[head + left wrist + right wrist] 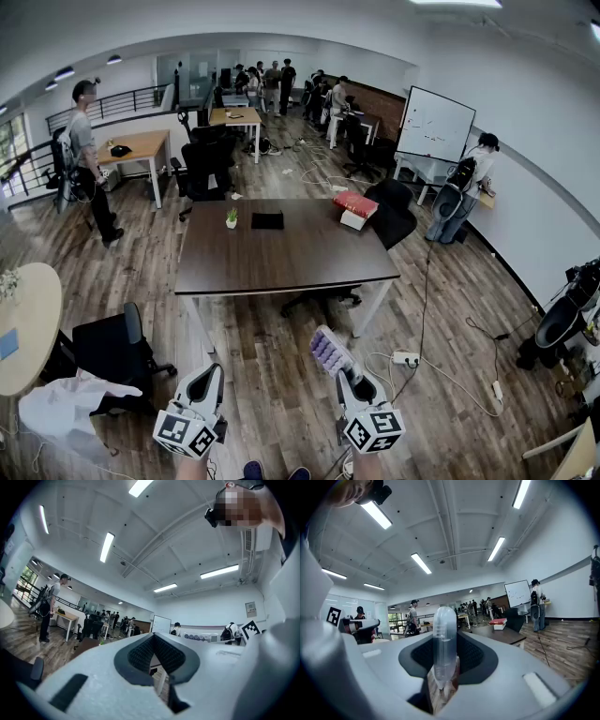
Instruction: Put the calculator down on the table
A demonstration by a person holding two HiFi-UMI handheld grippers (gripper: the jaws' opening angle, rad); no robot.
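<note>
- Holding the calculator (330, 354) tight between its jaws, the right gripper (342, 377) has it up in the air, ready to carry.
- The left gripper (208, 382) is closed with nothing in it. I think it just waits.
- The calculator is over the floor, well short of the table's (281, 267) near edge.
- The small plant (232, 218), black thing (267, 220) and red book (356, 203) sit by the far edge, so the near half has lots of room.
</note>
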